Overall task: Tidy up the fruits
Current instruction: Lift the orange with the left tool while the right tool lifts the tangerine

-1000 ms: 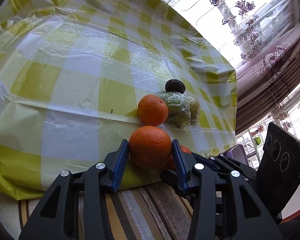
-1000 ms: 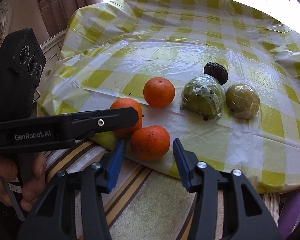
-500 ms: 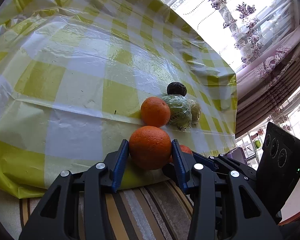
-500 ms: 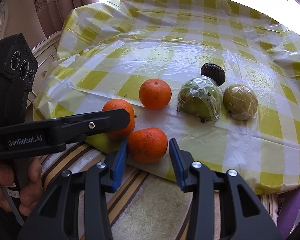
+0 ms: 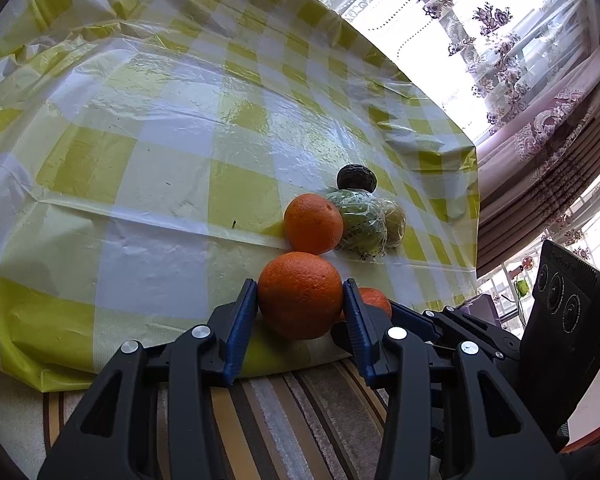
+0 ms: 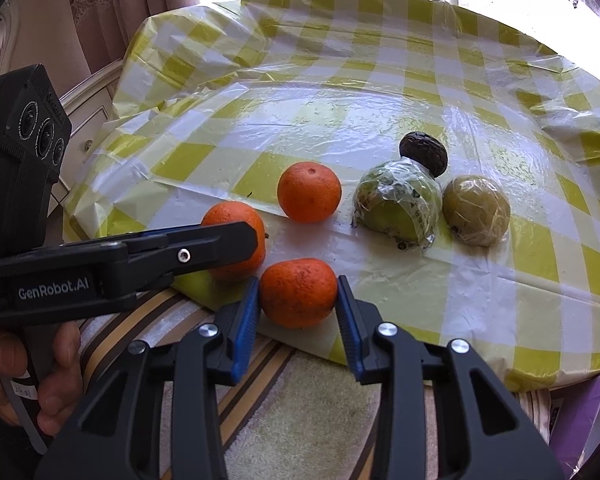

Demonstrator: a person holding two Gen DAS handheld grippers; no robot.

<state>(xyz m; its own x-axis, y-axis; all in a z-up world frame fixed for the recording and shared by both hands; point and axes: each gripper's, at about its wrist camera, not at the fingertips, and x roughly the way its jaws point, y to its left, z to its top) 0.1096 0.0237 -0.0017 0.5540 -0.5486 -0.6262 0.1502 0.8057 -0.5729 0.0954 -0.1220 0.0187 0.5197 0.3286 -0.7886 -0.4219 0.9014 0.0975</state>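
Both grippers, left (image 5: 300, 300) and right (image 6: 298, 300), clamped on oranges (image 5: 300, 295) (image 6: 298, 293) at table's (image 6: 380, 128) near edge; lift straight, gently.

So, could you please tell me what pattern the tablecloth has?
The tablecloth has a yellow-green and white check; the right wrist view shows it best.

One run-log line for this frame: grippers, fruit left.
left gripper: shut on orange | right gripper: just closed on smaller orange | loose: third orange, two wrapped green fruits, dark fruit
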